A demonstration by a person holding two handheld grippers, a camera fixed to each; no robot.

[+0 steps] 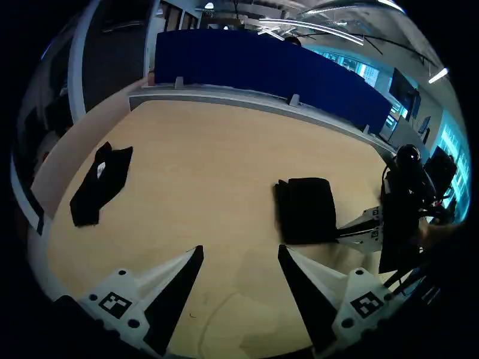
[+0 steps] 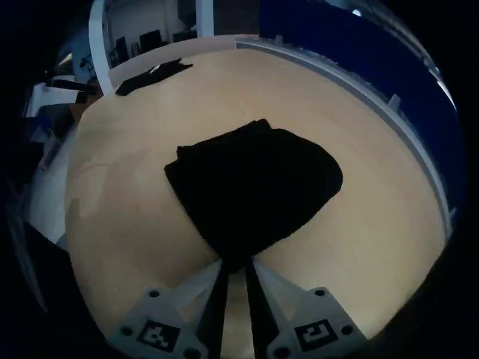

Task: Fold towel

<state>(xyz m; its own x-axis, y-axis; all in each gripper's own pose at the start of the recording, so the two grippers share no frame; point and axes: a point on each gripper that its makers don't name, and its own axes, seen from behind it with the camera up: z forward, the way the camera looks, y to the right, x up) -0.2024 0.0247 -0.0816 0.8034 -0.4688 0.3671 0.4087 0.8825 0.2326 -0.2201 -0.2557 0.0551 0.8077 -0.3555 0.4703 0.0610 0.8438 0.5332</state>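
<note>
Left gripper (image 1: 239, 248) hangs wide open, empty, over the table (image 1: 209, 149); its view catches the right gripper (image 1: 339, 232) at the right edge of the towel (image 1: 305, 209). Right gripper view, up close: fingers (image 2: 211, 296) nearly together, pinching the towel's near edge.

My gripper (image 2: 236, 266) sits at six o'clock with its two fingers drawn almost together, and their tips nip the near edge of the black towel (image 2: 254, 179), which comes down to a narrow point between them. The towel lies folded in a thick, rounded bundle at the middle of the pale wooden table (image 2: 371, 251), with one corner poking up toward twelve o'clock and a stepped edge at nine o'clock. Far off at eleven o'clock a second dark cloth (image 2: 152, 75) lies flat near the table's edge, and a blue partition (image 2: 383, 66) runs along the far side from one to three o'clock.
</note>
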